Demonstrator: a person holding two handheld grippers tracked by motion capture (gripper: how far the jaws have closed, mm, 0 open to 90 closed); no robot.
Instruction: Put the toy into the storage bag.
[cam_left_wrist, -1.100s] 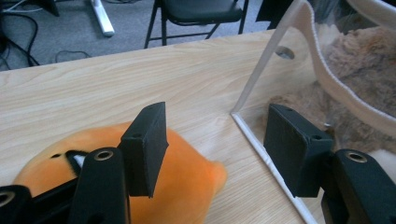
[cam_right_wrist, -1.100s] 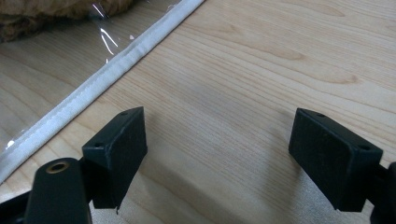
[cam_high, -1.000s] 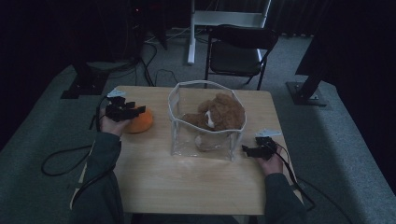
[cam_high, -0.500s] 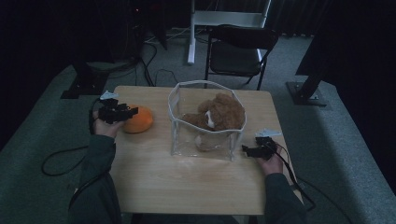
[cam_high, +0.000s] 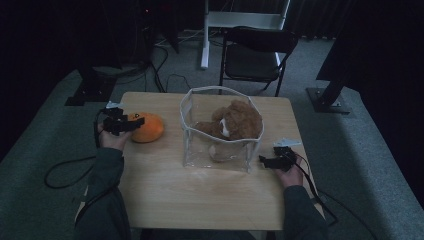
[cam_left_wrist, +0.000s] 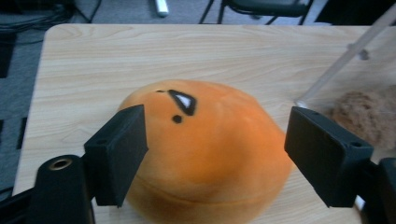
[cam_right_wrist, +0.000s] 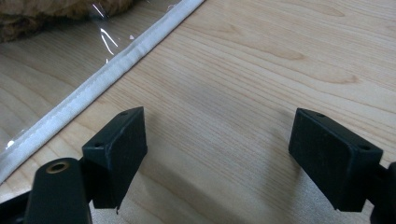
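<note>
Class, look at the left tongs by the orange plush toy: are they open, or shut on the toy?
Open. The left tongs have just been opening; the orange plush toy sits between the jaws, with a clear gap beside the right one.

We hold 2 grippers, 1 in each hand. Our left gripper (cam_high: 131, 123) is at the left side with the forearm stretched forward; its jaws have just been opening and stand wide. Our right gripper (cam_high: 263, 160) rests low, pointing left, jaws wide apart with nothing between them.
</note>
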